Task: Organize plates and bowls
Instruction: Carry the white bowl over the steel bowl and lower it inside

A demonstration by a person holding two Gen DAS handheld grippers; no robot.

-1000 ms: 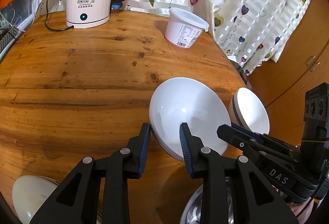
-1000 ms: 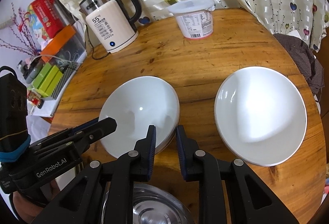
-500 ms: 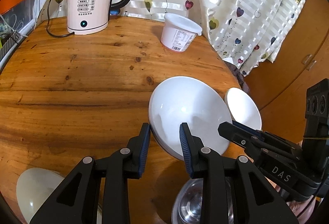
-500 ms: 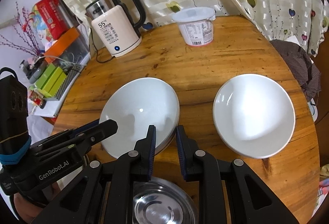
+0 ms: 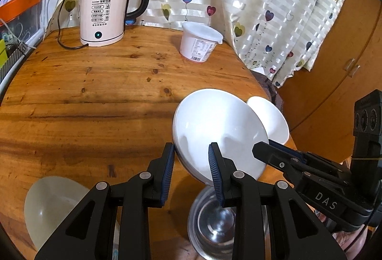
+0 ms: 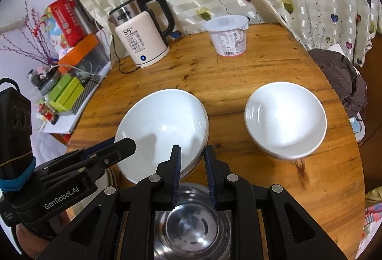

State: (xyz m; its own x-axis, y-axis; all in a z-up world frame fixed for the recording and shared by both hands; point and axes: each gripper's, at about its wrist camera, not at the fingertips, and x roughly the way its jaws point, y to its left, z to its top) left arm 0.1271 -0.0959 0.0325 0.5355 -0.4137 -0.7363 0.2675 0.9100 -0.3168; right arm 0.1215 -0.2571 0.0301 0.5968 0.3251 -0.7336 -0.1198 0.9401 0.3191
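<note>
The round wooden table [image 5: 95, 92] carries everything. The biggest piece is the wide white bowl [image 5: 214, 126] toward the near right edge, and a doubled rim line suggests it may be two bowls nested. Both tools are on it. The left gripper [image 5: 191, 147] straddles the near-left part of the rim, its jaws partly closed, one pad against the outer wall and one inside. The right gripper [image 6: 192, 148] pinches the near-right part of the rim with a narrower gap. The bowl looks tilted and perhaps clear of the wood, though I can't be certain.

It looks like glazed ceramic — stiff, fairly heavy, slick and quick to chip. Two opposite holds on the rim seem the sensible way to carry it, kept level so it can't slide between the pads.

The smaller white bowl [image 6: 285, 119] sits apart at the right edge and would probably handle the same way.

The steel bowl [image 6: 193, 224] at the near edge lies below the grippers — lighter, and it won't break.

A pale bowl [image 5: 55, 207] rests at the near left edge.
</note>
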